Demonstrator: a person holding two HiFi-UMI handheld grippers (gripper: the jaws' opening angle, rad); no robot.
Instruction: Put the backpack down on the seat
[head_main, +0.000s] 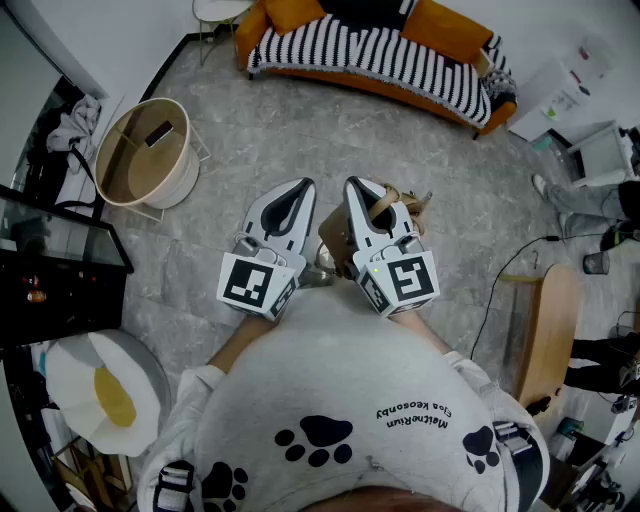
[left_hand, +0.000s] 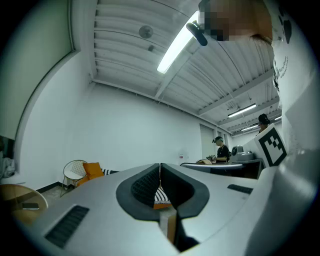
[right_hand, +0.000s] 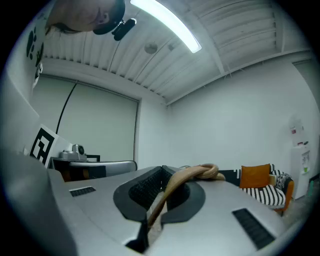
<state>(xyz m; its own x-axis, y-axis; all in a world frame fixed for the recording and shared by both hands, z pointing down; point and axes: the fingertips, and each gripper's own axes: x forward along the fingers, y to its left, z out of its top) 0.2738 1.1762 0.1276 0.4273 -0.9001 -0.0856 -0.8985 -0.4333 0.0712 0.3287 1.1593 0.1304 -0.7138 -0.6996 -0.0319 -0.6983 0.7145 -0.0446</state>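
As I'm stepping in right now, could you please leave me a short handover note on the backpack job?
Left gripper: shut, nothing between its pads.
Right gripper: shut on a tan strap.
Backpack: body not in view; shoulder straps show on the person.
Sofa: across the floor, far from both grippers.
Done: strap gripped.
Left: set the backpack on the seat, probably the sofa.
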